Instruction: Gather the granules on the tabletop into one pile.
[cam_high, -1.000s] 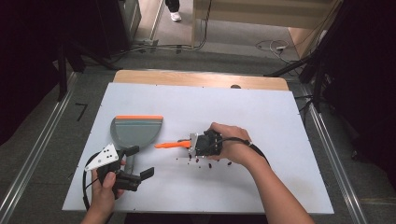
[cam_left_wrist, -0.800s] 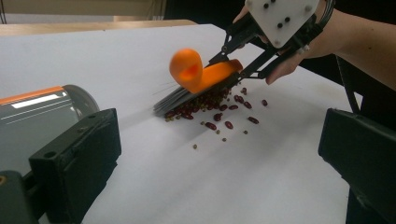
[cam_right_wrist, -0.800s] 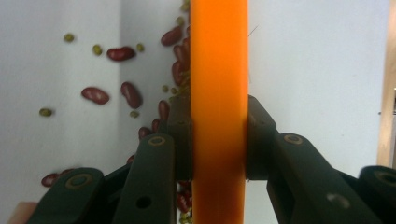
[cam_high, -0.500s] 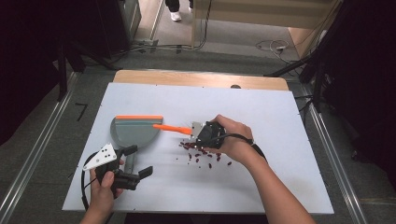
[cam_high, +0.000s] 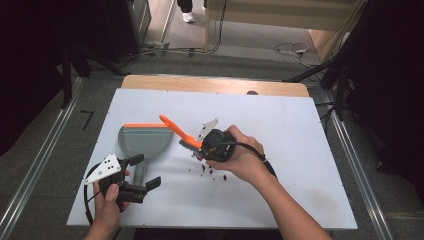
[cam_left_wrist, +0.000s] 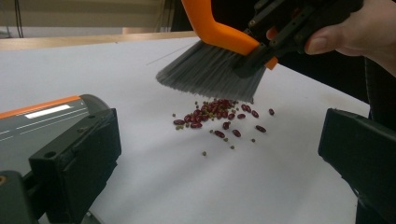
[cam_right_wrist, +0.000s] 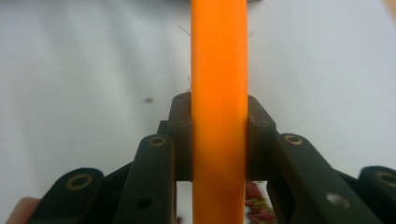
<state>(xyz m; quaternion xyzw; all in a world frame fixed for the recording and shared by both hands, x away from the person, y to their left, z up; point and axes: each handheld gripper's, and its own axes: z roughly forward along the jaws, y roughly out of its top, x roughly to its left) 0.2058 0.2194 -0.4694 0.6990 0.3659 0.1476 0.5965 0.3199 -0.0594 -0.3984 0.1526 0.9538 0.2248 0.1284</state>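
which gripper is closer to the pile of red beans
Right. The right gripper holds the brush just above the beans; the left gripper sits off to the side, at the dustpan handle.

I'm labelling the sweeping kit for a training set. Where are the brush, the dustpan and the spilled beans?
brush (cam_left_wrist: 210, 74): left gripper view, on its grey bristles.
dustpan (cam_high: 142, 141): high view, on its grey tray.
beans (cam_left_wrist: 212, 112): left gripper view, on the red heap's middle.

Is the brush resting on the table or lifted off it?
Lifted. In the left gripper view the brush bristles hang clear above the beans, held by the right gripper.
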